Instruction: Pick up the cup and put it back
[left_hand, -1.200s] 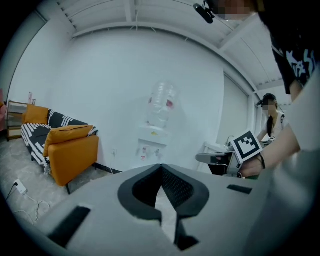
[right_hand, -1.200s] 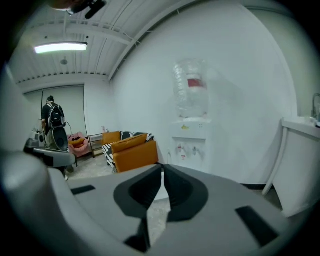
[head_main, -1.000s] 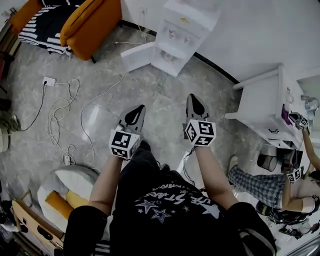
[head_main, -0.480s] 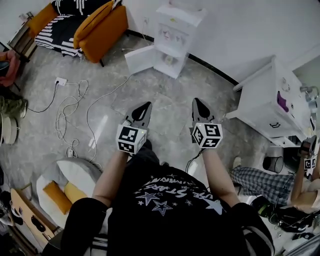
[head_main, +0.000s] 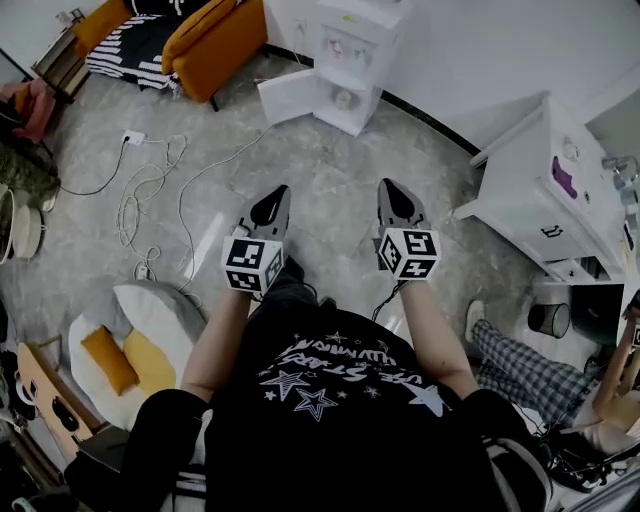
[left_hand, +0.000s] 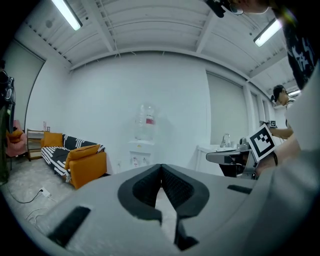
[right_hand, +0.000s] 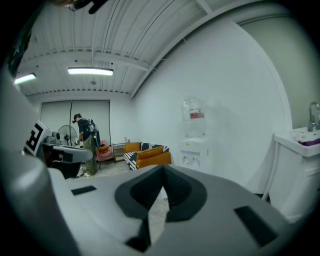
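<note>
Head view: grey left gripper (head_main: 279, 193) and grey right gripper (head_main: 389, 187), 2 claws closed, empty; unopened, they could topple the unseen cup.

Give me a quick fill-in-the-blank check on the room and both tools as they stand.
The jaws of the left tool are ____, with nothing between them.
The right tool holds ____.
The sofa near the water dispenser is ____ in colour.
The white cables lie on the ____.
Missing words: shut; nothing; orange; floor.
</note>
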